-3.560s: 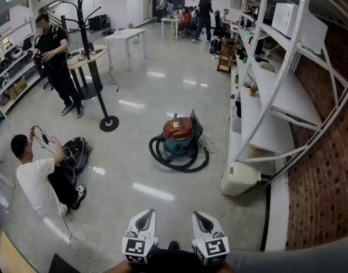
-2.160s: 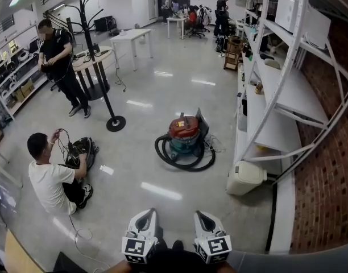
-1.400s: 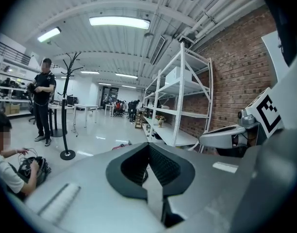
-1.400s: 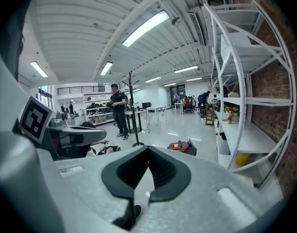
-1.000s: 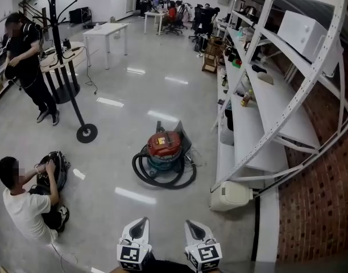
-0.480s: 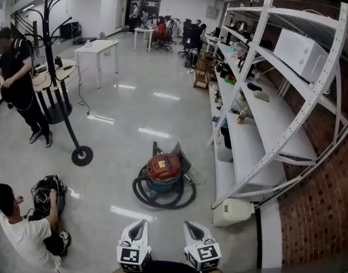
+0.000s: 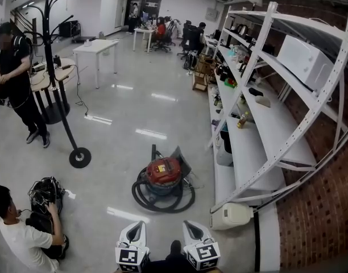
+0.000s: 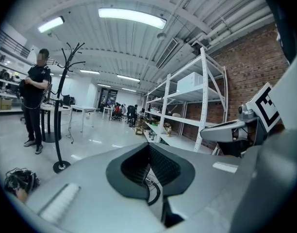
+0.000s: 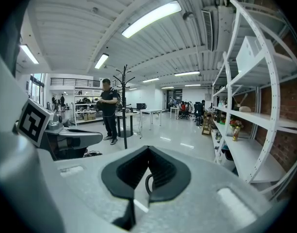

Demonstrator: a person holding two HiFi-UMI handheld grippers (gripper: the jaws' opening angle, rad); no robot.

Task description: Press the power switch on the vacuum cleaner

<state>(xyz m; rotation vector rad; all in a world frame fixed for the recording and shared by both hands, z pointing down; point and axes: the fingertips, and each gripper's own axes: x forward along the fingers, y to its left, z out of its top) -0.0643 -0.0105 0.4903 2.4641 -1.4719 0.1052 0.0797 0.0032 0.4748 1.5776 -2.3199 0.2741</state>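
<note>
The vacuum cleaner (image 7: 162, 172) stands on the shiny floor ahead of me. It has a red lid, a teal body and a black hose (image 7: 162, 199) coiled round its base. I cannot make out its power switch at this distance. My left gripper (image 7: 139, 224) and right gripper (image 7: 187, 224) are held low, side by side at the bottom of the head view. Both are well short of the vacuum, both are shut, and both hold nothing. In the left gripper view the pads (image 8: 160, 165) meet at the tip, and part of the hose shows below them. The right gripper view shows the same closed pads (image 9: 163, 171).
A white shelving rack (image 7: 259, 124) runs along the brick wall on the right, with a white container (image 7: 232, 215) on the floor at its foot. A black coat stand (image 7: 78, 157) stands at the left. One person (image 7: 20, 240) crouches beside a black bag (image 7: 43, 193), and another person (image 7: 15, 78) stands behind.
The view has come closer to the vacuum cleaner, which now lies nearer the grippers. The crouching person has slid toward the lower left. Both grippers stay shut and low.
</note>
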